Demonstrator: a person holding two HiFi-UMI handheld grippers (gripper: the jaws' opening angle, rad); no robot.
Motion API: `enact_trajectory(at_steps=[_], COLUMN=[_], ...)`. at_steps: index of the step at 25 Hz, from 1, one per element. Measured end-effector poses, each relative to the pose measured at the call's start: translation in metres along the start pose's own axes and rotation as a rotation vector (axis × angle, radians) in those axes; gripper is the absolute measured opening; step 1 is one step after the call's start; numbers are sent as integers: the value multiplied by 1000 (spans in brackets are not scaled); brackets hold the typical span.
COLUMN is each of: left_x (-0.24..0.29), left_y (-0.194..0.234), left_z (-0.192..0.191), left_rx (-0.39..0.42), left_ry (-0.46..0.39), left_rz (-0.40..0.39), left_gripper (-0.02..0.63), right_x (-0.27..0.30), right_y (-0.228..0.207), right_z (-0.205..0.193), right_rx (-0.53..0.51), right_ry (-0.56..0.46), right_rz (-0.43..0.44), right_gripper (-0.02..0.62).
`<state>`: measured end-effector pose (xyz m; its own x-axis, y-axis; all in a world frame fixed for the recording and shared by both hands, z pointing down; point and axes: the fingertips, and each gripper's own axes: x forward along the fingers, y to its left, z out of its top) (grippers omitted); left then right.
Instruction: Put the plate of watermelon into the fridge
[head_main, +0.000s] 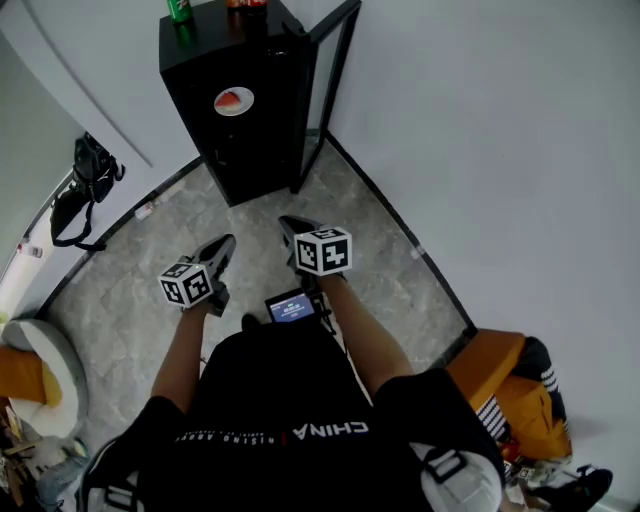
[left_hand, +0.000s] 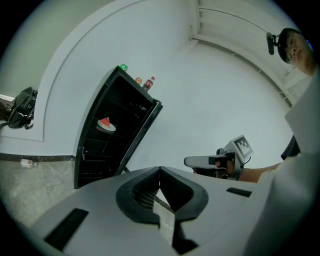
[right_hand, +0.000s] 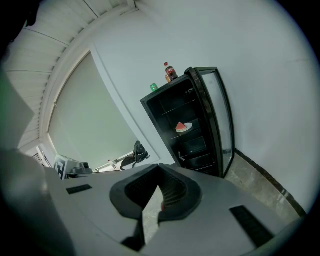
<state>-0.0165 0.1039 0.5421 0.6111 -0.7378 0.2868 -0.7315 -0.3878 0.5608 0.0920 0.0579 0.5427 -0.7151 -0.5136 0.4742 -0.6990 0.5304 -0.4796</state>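
Observation:
A white plate with a red watermelon slice (head_main: 233, 101) rests on a shelf inside the small black fridge (head_main: 200, 55); the plate (left_hand: 105, 124) also shows in the left gripper view, and the plate (right_hand: 183, 127) in the right gripper view. The fridge's glass door (head_main: 330, 70) stands swung open to the right. My left gripper (head_main: 222, 245) and right gripper (head_main: 290, 226) are both shut and empty, held over the floor well short of the fridge. In the left gripper view the right gripper (left_hand: 192, 162) reaches in from the right.
Bottles (head_main: 181, 9) stand on top of the fridge. A black bag (head_main: 82, 190) hangs by the left wall. An orange and white seat (head_main: 35, 375) is at the lower left, orange things (head_main: 515, 385) at the lower right. Grey marble floor (head_main: 380, 250) lies between me and the fridge.

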Motion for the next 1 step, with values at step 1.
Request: enact_trajectory(at_steps=[1], left_x=[2], left_y=[0], left_z=[1], left_rx=[-3], left_ry=[-4], left_rz=[-2], left_gripper=[12], right_x=[0], right_y=[-1], right_z=[0], right_rx=[-1], right_ry=[4], right_rz=[3], right_gripper=[15])
